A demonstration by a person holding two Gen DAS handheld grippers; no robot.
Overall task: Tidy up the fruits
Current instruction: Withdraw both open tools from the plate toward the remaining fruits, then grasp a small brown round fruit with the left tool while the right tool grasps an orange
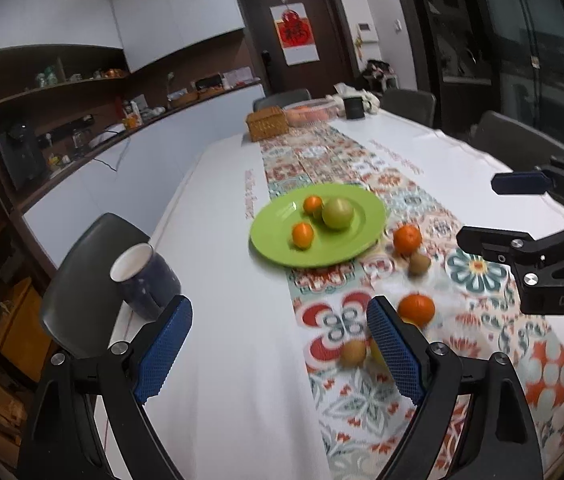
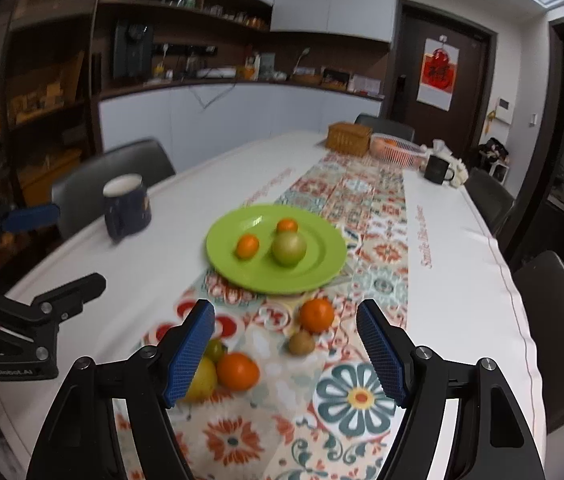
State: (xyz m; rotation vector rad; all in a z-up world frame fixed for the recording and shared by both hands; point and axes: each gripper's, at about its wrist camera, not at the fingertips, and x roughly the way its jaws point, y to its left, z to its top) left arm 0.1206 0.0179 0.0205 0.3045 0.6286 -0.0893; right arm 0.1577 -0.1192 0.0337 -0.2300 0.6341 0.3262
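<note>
Standing at about nine o'clock from the plate, a dark blue mug (image 2: pixel 127 206) with a white inside rests on the white cloth of the desk (image 2: pixel 462 280), near its left edge. The left tool (image 1: pixel 280 350) hangs above the cloth with its blue pads spread wide and nothing between them; its right pad partly hides a yellow fruit (image 1: pixel 376 354), with a brown kiwi (image 1: pixel 353 353) just beside that at nine o'clock. The green plate (image 2: pixel 324 258) sits half on the patterned runner (image 2: pixel 362 396) and carries two small oranges (image 2: pixel 247 246) (image 2: pixel 287 225) and a green apple (image 2: pixel 289 249), the apple touching the farther orange. Off the plate, at about five o'clock from it, a larger orange (image 2: pixel 317 315) lies on the runner with a second kiwi (image 2: pixel 301 342) just beside it on the near side. Nearer the cameras, another orange (image 2: pixel 237 371) lies against the yellow fruit, with a small greenish fruit behind them, too blurred to name. The right tool (image 2: pixel 286 350) is also spread wide and empty, hovering over the runner, with the larger orange and kiwi showing between its pads, farther out. At twelve o'clock, at the far end of the desk, stand a wicker box (image 2: pixel 349 138), a pink basket (image 2: pixel 396 151) holding orange fruit, and a black mug (image 2: pixel 438 170).
</note>
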